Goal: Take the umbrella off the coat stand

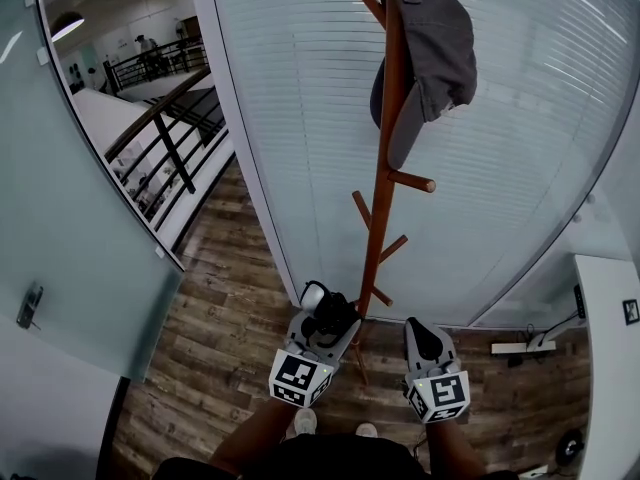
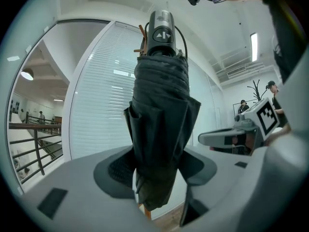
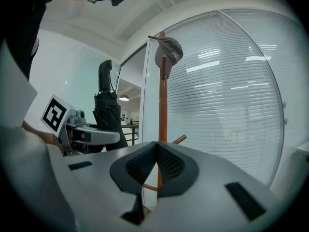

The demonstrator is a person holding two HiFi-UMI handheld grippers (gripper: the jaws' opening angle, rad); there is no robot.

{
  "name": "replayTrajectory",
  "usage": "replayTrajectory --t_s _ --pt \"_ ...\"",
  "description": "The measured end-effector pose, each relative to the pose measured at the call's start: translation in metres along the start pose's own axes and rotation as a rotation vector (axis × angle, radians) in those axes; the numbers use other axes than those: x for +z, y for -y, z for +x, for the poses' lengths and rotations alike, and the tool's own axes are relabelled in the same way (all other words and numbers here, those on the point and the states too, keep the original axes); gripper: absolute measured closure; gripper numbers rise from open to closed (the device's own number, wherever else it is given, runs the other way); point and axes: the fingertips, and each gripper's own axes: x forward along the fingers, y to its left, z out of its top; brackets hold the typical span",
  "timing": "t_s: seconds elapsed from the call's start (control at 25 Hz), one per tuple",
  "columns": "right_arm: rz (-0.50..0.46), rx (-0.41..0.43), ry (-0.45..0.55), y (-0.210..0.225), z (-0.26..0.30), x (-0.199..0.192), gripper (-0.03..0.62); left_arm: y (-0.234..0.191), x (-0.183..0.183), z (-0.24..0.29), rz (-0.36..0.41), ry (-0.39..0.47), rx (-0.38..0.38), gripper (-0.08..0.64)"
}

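A folded black umbrella [image 2: 159, 120] with a grey handle [image 2: 161, 30] stands upright between the pads of my left gripper [image 2: 157, 170], which is shut on it. In the head view the umbrella [image 1: 330, 313] shows low in my left gripper [image 1: 322, 330], just left of the wooden coat stand [image 1: 385, 188] and off its pegs. My right gripper [image 3: 155, 166] is shut with nothing in it and faces the coat stand [image 3: 162, 105]. The umbrella [image 3: 107, 110] appears at the left of the right gripper view. My right gripper [image 1: 428, 353] sits to the right of the stand's base.
A grey cap [image 1: 430, 48] hangs at the top of the stand. White blinds [image 1: 520, 138] cover the glass wall behind. A railing [image 1: 165, 133] and stairs lie at the left, a white desk edge [image 1: 605, 358] at the right. The floor is wood plank.
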Motion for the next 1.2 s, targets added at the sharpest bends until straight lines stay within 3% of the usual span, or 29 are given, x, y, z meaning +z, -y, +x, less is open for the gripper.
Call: replayTrajectory --t_s 0.28,0.48,0.6,0.84,1.2 --pt "-0.006 0.034 -0.023 -0.013 0.004 -0.004 0.586 0.007 -0.019 -0.016 0.016 -0.046 0.009 0.296" --pt "-0.075 0.079 -0.025 -0.031 0.006 0.004 0.589 0.006 -0.024 -0.023 0.011 -0.056 0.013 0.295" --pt "-0.093 0.061 -0.011 -0.032 0.006 0.007 0.589 0.004 -0.023 -0.028 0.008 -0.055 0.017 0.295" --pt "-0.078 0.056 0.012 -0.035 0.01 0.007 0.589 -0.002 -0.022 -0.034 0.026 -0.061 0.04 0.295" --pt "-0.078 0.121 -0.016 -0.058 0.019 -0.006 0.589 -0.006 -0.027 -0.043 0.027 -0.08 0.05 0.295"
